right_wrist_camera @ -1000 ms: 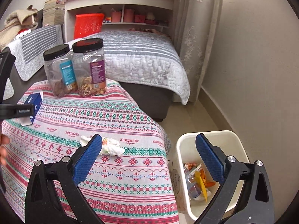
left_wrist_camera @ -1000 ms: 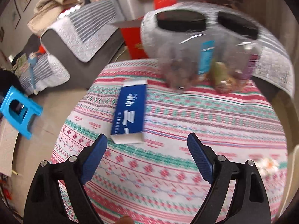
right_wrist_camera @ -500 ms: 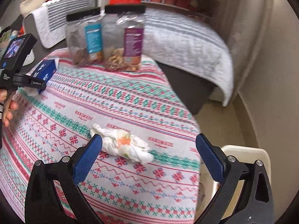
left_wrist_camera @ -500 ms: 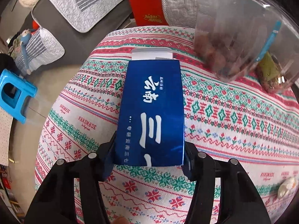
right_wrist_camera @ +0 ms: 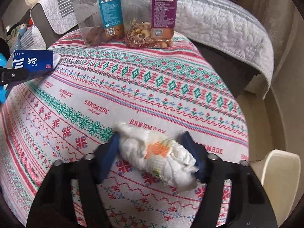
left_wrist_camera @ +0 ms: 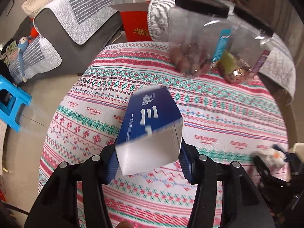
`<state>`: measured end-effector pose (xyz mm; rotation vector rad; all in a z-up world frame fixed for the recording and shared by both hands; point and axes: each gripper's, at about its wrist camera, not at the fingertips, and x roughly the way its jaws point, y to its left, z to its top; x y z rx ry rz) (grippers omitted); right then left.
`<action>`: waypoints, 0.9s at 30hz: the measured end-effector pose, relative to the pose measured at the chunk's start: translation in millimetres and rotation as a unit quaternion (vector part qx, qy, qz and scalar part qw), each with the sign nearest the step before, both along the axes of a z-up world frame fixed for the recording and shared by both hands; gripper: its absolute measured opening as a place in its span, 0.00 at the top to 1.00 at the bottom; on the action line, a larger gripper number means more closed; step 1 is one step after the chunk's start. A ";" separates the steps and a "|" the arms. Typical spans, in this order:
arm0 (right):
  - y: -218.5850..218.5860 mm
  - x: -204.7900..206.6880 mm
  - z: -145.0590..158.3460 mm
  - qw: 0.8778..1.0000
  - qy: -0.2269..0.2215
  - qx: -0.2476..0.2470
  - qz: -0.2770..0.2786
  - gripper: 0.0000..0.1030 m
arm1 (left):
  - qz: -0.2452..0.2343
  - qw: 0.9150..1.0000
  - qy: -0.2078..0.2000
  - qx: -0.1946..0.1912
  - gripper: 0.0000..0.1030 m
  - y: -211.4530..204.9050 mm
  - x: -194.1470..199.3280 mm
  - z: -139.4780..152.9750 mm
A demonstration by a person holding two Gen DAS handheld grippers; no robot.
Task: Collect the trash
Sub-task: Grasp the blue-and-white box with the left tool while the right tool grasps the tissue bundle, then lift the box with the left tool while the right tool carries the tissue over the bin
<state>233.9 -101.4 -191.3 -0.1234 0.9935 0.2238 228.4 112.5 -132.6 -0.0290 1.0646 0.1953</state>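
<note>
My left gripper (left_wrist_camera: pixel 149 161) holds a blue and white carton (left_wrist_camera: pixel 152 117) tilted up off the patterned tablecloth (left_wrist_camera: pixel 209 117); its jaws are still closing, with the pads pressed on the carton's sides. The same carton (right_wrist_camera: pixel 32 62) shows at the left edge of the right wrist view. A crumpled white tissue wad (right_wrist_camera: pixel 157 155) with an orange print lies on the cloth between the fingers of my right gripper (right_wrist_camera: pixel 152 150). That gripper's jaws are closing too, and both pads touch the ends of the wad.
Two clear snack jars (right_wrist_camera: pixel 100 19) (right_wrist_camera: pixel 152 19) with black lids stand at the table's far edge. A cream waste bin (right_wrist_camera: pixel 279 180) sits on the floor to the right of the table. A blue stool (left_wrist_camera: pixel 9 102) and a grey sofa (left_wrist_camera: pixel 76 22) are on the left.
The left gripper closed on the carton and raised it off the cloth, tilted. The right gripper came down over the tissue wad and narrowed its wide-open jaws onto it.
</note>
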 end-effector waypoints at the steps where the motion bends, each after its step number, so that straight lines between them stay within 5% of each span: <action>1: -0.8 -0.8 1.5 1.000 -0.001 0.000 -0.002 0.52 | -0.003 1.000 -0.007 -0.004 0.48 -3.1 -5.7 6.1; 27: -26.9 -107.9 112.2 0.993 -0.107 0.039 0.004 0.54 | -0.049 0.995 -0.090 -0.018 0.48 -56.8 -103.2 74.8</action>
